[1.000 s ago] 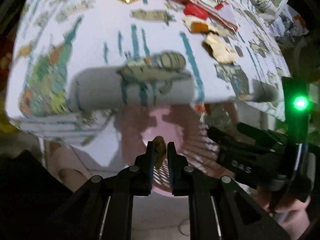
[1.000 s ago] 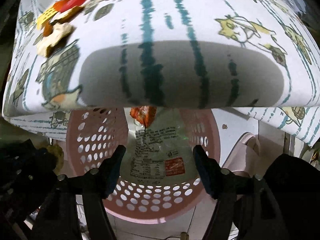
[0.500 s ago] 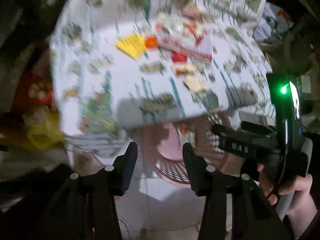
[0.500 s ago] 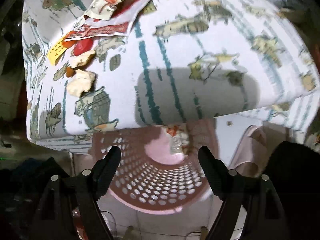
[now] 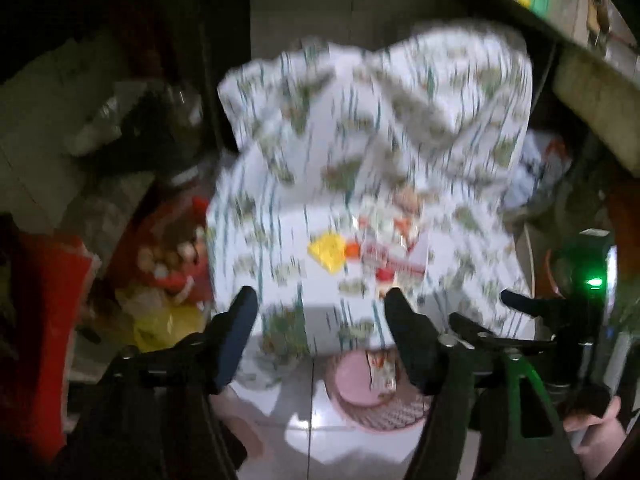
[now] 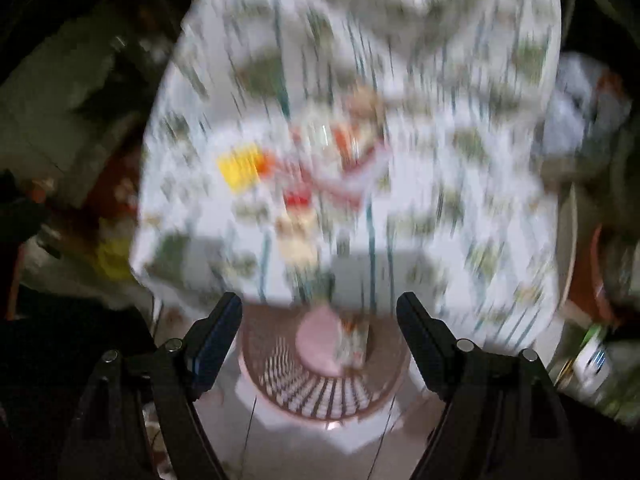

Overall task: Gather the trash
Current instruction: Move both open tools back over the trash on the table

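Note:
Both views are motion-blurred. Trash lies on the patterned tablecloth (image 5: 280, 240): a yellow scrap (image 5: 326, 250), a red-and-white wrapper (image 5: 394, 260), red bits and pale crumbs (image 6: 298, 248). A pink perforated basket (image 5: 376, 412) stands on the floor under the table edge with a printed wrapper (image 5: 382, 372) in it; it also shows in the right wrist view (image 6: 320, 376). My left gripper (image 5: 320, 308) is open and empty, above the basket. My right gripper (image 6: 320, 312) is open and empty; it also shows in the left wrist view (image 5: 520, 316).
Red and yellow bags (image 5: 168, 276) pile up left of the table. A bunched-up cloth (image 5: 400, 92) rises at the table's back. Dark clutter and a bottle (image 6: 592, 360) stand at the right. White tiled floor (image 5: 312, 432) lies below the basket.
Both grippers have pulled back and up from the basket, so the whole table top shows. My left gripper, shut on a brown scrap a second ago, has opened and is empty.

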`<state>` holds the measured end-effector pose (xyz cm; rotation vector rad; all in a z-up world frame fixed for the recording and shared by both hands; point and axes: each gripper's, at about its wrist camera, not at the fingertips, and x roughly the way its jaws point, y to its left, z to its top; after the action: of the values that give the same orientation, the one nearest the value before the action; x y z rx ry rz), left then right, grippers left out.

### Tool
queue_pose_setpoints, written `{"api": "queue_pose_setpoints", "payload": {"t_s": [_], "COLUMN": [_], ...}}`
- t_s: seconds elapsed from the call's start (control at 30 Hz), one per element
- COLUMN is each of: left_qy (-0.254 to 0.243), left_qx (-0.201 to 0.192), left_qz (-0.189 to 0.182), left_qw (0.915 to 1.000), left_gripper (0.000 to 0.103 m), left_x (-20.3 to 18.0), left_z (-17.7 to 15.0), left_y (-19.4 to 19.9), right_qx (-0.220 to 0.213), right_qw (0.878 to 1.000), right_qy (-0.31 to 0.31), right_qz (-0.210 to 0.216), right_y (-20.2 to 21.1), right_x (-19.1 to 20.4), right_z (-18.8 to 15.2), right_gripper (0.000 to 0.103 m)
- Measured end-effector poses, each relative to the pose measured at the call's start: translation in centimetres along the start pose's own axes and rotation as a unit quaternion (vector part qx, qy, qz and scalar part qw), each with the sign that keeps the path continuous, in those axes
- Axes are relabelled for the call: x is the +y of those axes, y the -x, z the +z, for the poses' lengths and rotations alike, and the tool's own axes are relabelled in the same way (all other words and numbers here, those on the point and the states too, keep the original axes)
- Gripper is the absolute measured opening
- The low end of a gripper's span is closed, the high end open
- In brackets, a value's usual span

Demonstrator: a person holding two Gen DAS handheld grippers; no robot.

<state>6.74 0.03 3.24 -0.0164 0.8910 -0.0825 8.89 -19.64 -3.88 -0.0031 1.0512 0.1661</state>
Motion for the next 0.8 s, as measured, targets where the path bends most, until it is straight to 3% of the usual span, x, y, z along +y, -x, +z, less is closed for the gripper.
{"api": "queue_pose_setpoints", "payload": {"t_s": [0.13,0.23,0.33,0.5,0.63,0.8], "left_qy": [-0.011,-0.001,0.015,0.019,0.021,0.016], "left_qx": [-0.060,-0.100,-0.114,-0.120,-0.114,-0.073], "left_qz": [0.015,0.019,0.027,0.042,0.062,0.056], "left_qw": [0.9981,0.9948,0.9930,0.9917,0.9914,0.9956], "left_gripper": [0.092,0.095,0.097,0.103,0.102,0.102], "left_x": [0.4,1.1,2.2,4.0,5.0,5.6], "left_z": [3.7,7.1,9.7,10.7,9.7,10.6], "left_y": [3.0,4.1,3.4,0.6,-3.8,-7.8], "right_qx": [-0.090,-0.144,-0.180,-0.218,-0.230,-0.184], "right_qw": [0.993,0.985,0.980,0.972,0.970,0.979], "right_qy": [0.075,0.088,0.082,0.075,0.063,0.056], "right_qz": [-0.031,-0.024,-0.016,-0.042,-0.053,-0.068], "right_y": [5.8,9.4,11.3,10.1,6.9,1.3], "right_x": [1.0,0.6,0.2,-0.3,-0.9,-1.7], "right_z": [4.7,8.2,11.1,13.6,12.7,12.7], "right_gripper": [0.081,0.081,0.081,0.081,0.088,0.088]}}
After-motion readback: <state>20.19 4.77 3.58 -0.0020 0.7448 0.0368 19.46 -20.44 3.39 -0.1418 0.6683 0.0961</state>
